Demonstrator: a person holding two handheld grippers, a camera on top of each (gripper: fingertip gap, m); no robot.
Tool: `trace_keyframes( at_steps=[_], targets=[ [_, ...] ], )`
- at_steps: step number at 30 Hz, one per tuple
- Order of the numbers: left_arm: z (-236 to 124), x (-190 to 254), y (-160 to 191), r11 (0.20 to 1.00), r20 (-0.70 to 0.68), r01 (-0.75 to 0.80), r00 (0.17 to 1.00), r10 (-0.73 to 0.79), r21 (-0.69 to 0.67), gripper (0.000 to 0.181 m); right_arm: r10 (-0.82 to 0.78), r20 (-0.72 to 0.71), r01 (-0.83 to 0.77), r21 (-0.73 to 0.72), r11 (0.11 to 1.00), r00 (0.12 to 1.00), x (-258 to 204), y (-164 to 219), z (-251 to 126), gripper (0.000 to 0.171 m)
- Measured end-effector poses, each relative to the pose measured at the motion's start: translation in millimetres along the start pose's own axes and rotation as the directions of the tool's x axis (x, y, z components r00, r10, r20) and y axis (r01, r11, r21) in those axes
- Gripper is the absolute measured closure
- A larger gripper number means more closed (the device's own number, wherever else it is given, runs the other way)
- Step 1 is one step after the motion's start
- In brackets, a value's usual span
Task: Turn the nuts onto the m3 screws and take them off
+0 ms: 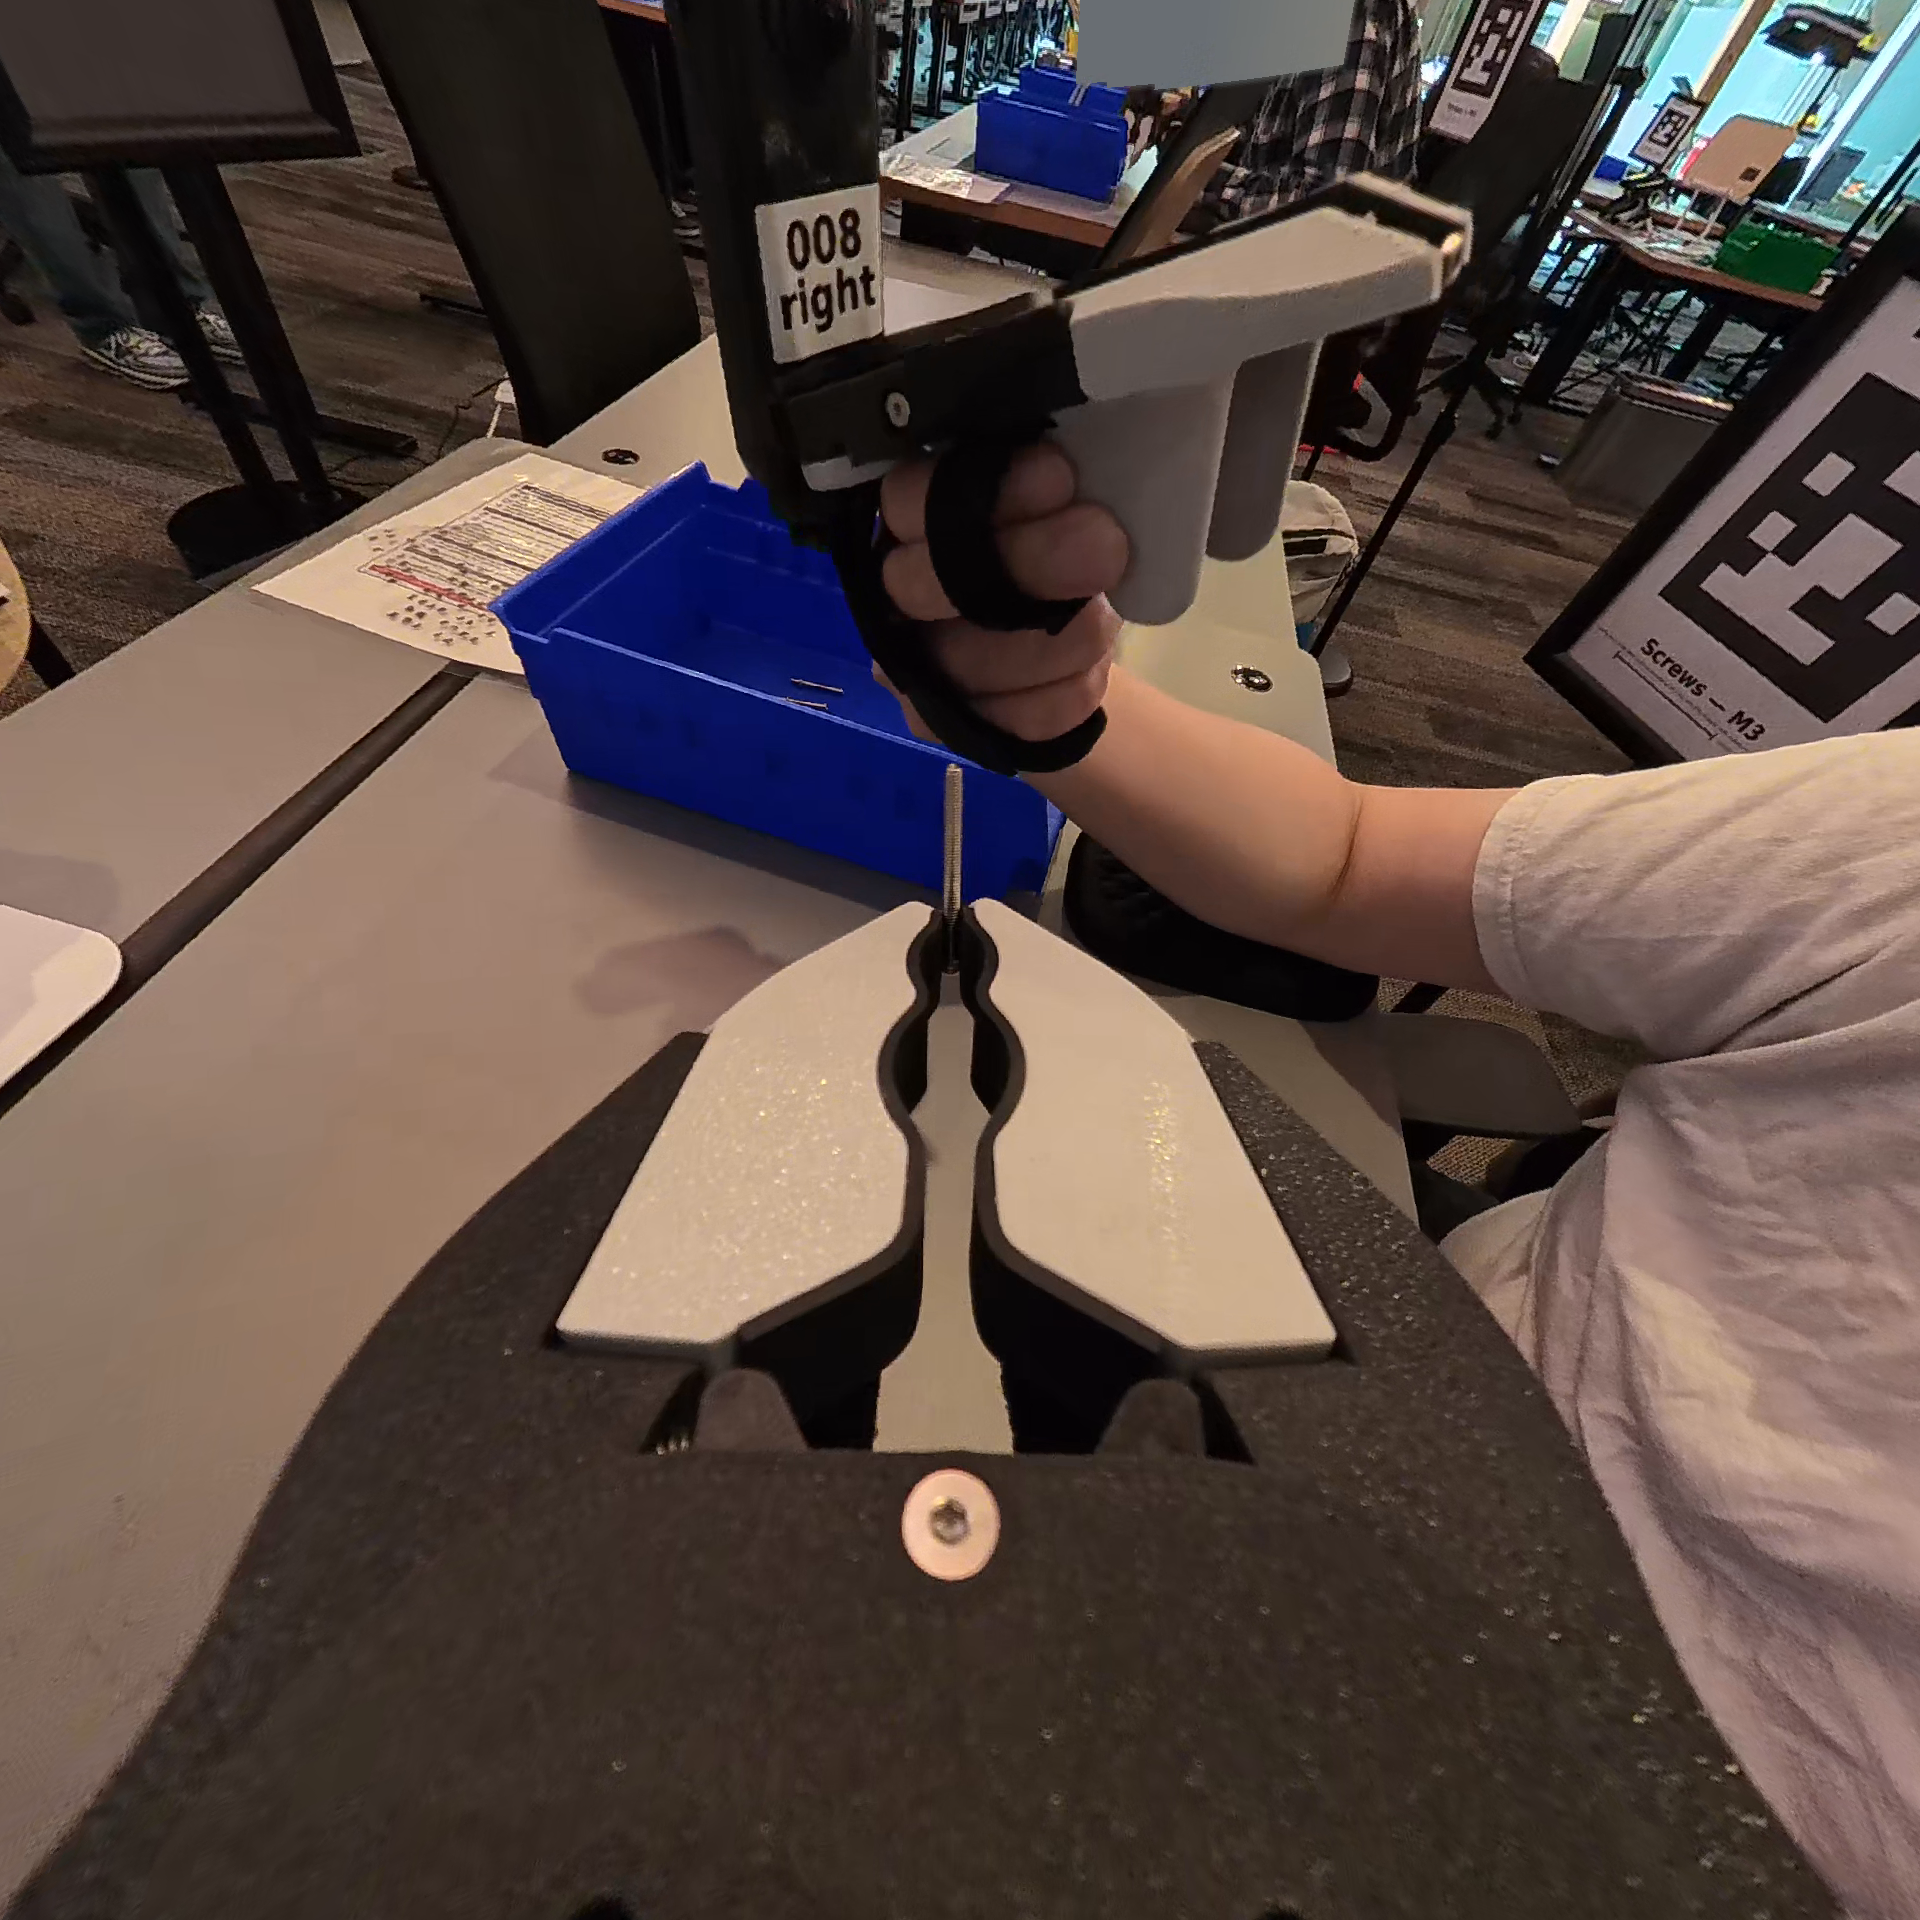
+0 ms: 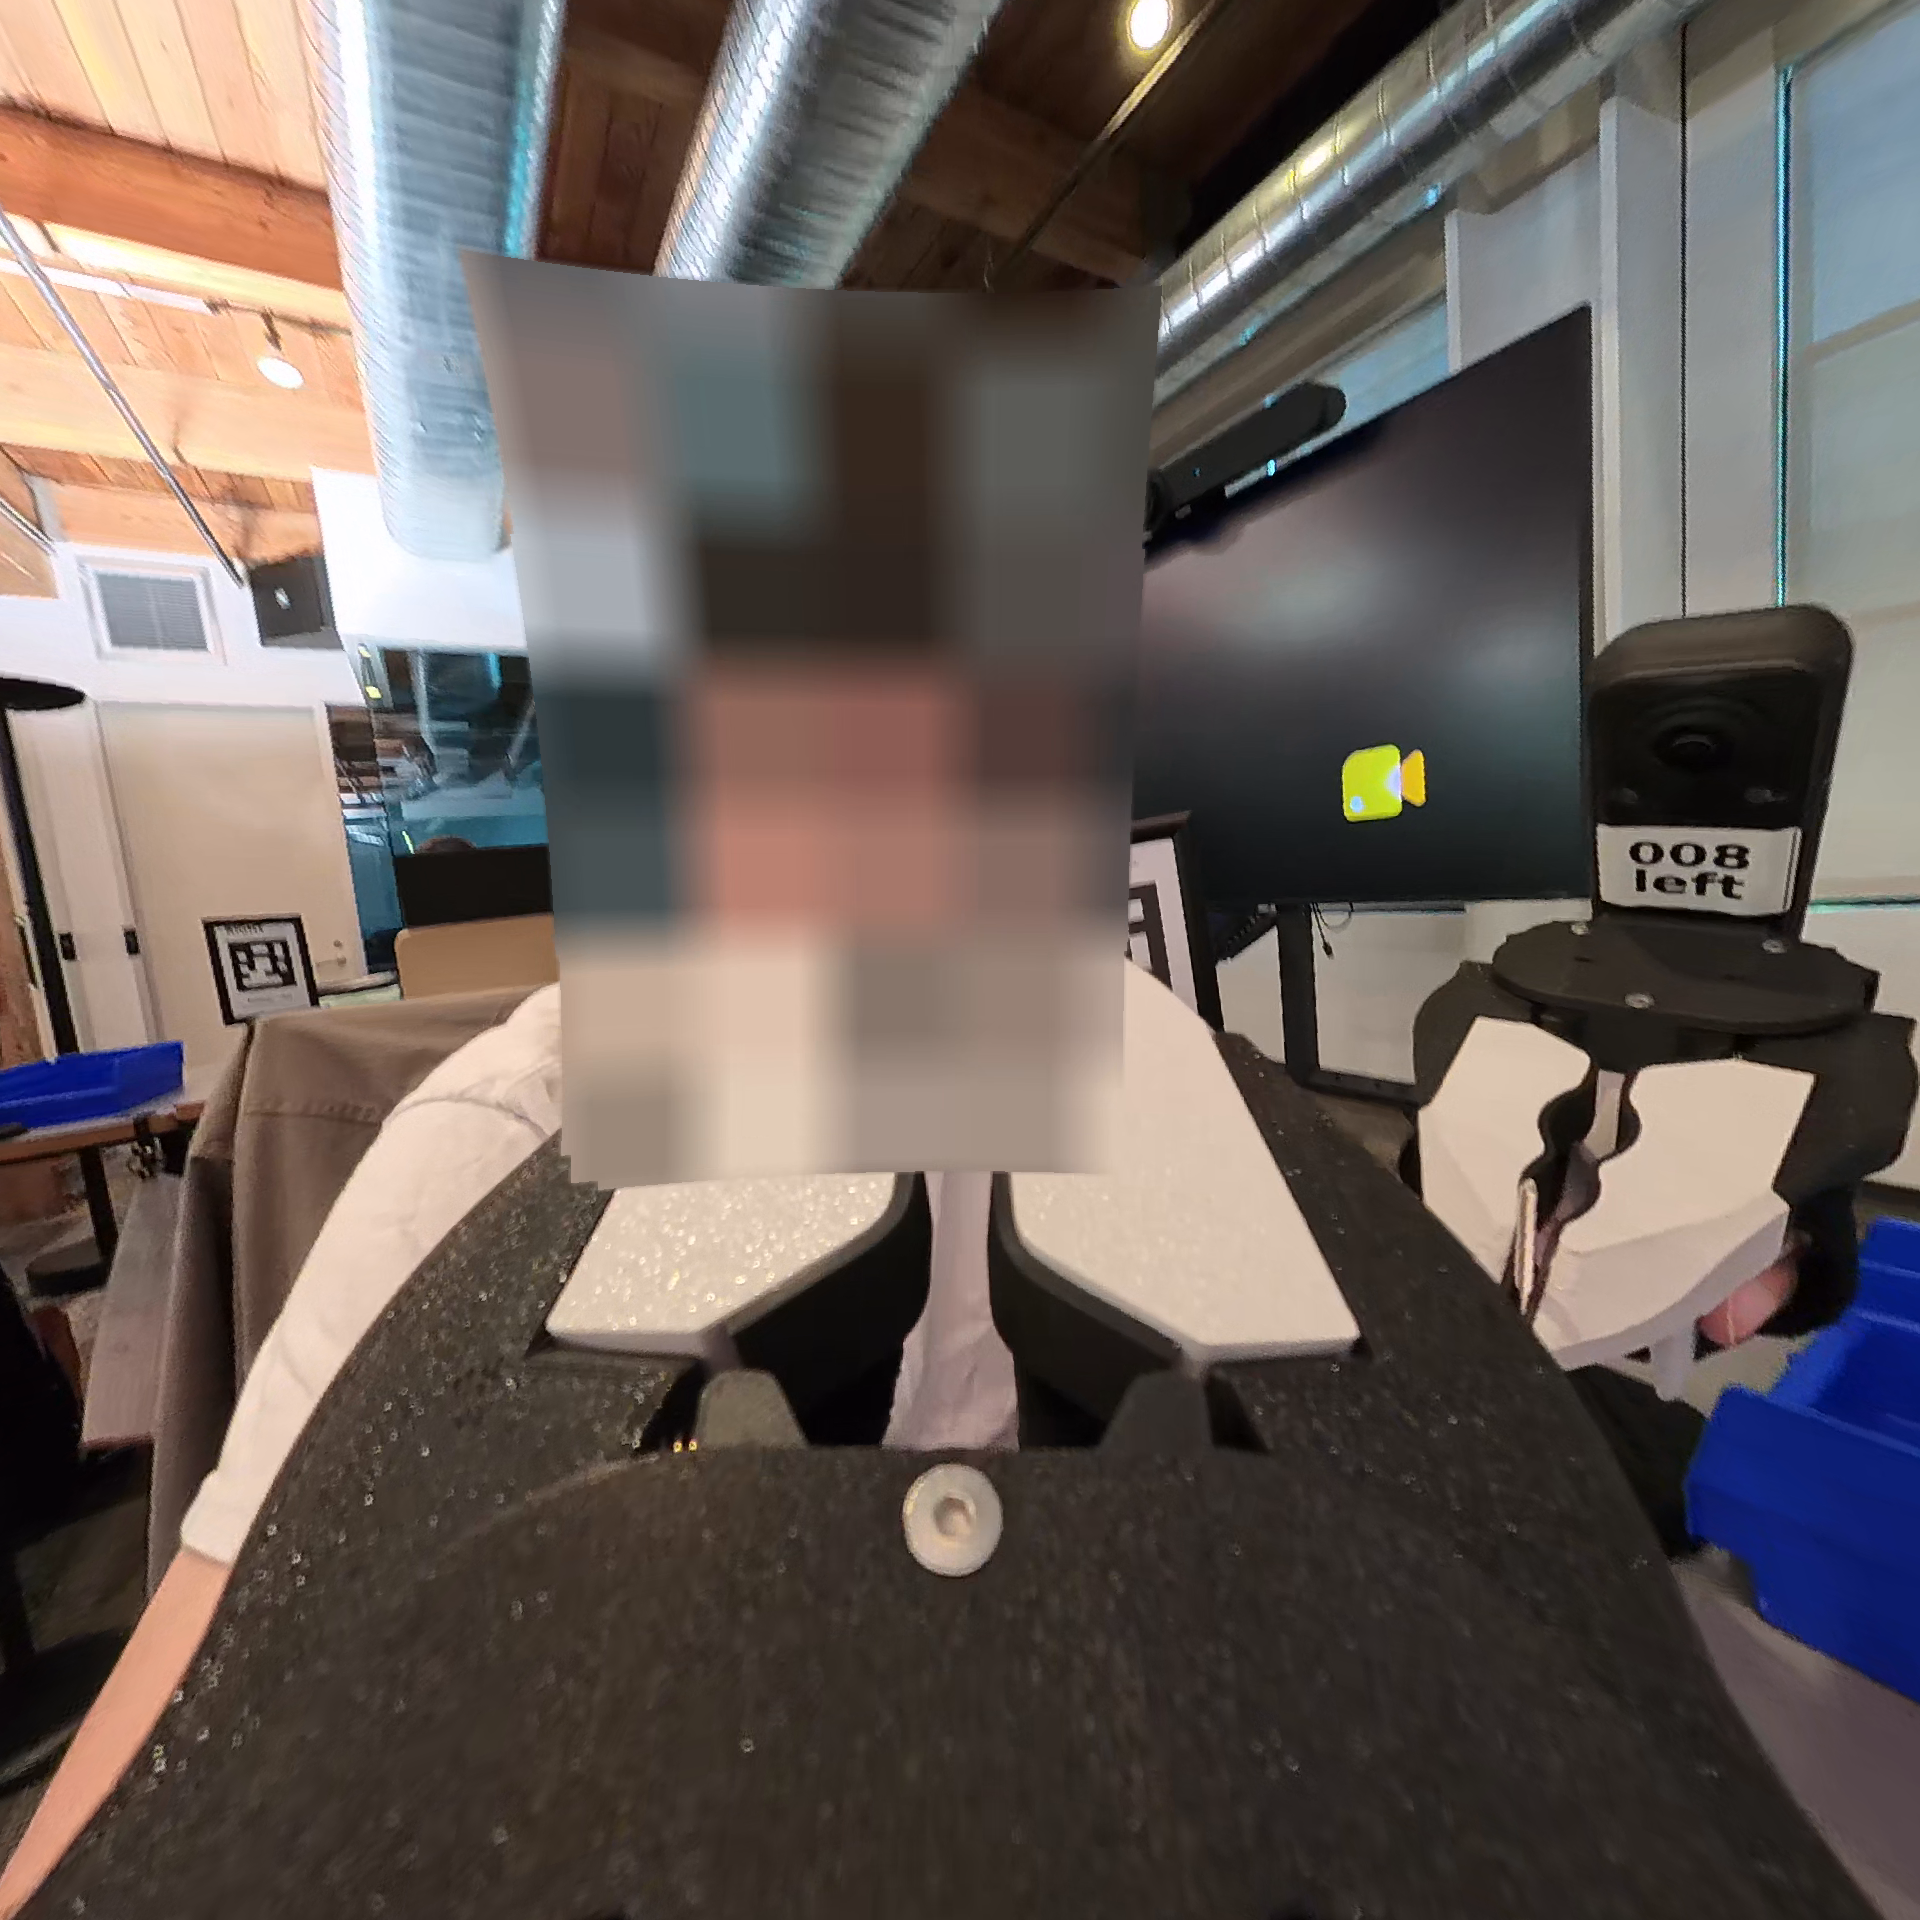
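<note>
Left gripper point(image 1: 951, 925): tips nearly together, pinching a long thin screw point(image 1: 952, 842) at its lower end. The screw's long axis runs straight out past the tips, in line with the fingers, threaded shank free and pointing toward the blue bin point(image 1: 727, 665). No nut visible on it.

Right gripper point(image 2: 956, 1226): own tips are hidden behind the blur patch, so can't tell what it carries or how wide it stands at the tip; the visible lower finger sections sit close together. Its camera faces back at the person, not at the work. From the left wrist view it's held up and beyond the screw, over the bin, handle gripped in the right hand point(image 1: 1003, 582), forearm coming in from the right, body tilted steeply, with its fingers out of that frame.

Key relation: the free screw end lies below and on the near side of the right hand. The right gripper is the one that must come to it; the left just holds the axis steady.

Nuts: small dark bits scattered on the printed sheet point(image 1: 457, 551) left of the bin look like the supply, too small to confirm. Two more screws point(image 1: 810, 694) lie in the bin.

My read: screw presented, nut not yet started. Next move needs the right gripper swung round and lined up coaxial with the shank; misalignment there risks cross-threading or dropping the nut.
</note>
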State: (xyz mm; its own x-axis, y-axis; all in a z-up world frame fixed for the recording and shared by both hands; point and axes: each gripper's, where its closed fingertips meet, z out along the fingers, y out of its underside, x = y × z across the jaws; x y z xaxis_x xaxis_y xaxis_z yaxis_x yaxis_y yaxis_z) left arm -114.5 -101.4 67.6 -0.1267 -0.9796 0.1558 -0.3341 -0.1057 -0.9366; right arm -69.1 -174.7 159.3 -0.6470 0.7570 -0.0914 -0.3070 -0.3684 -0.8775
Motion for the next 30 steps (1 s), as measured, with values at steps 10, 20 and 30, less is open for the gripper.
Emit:
trace_keyframes(
  at_steps=[10, 20, 30],
  targets=[
    [-0.6, 0.2, -0.6, 1.000, 0.001, -0.001, 1.000, 0.001, 0.001, 0.179, 0.022, -0.028, -0.020, 0.065, 0.998, 0.999, 8.7, -8.5, -8.0, 0.166],
    [-8.1, -7.2, -1.0, 1.000, 0.046, -0.016, 0.999, 0.016, -0.013, 0.179, 0.041, -0.196, -0.056, -0.071, 0.996, 0.980, 36.5, 14.2, -11.6, 0.166],
    [-70.8, -33.9, -27.8, 0.992, 0.171, 0.019, 0.984, -0.041, 0.128, 0.180, -0.338, -0.901, -0.826, -0.400, 0.398, 0.273, 127.2, 173.7, -176.0, 0.166]
  ],
)
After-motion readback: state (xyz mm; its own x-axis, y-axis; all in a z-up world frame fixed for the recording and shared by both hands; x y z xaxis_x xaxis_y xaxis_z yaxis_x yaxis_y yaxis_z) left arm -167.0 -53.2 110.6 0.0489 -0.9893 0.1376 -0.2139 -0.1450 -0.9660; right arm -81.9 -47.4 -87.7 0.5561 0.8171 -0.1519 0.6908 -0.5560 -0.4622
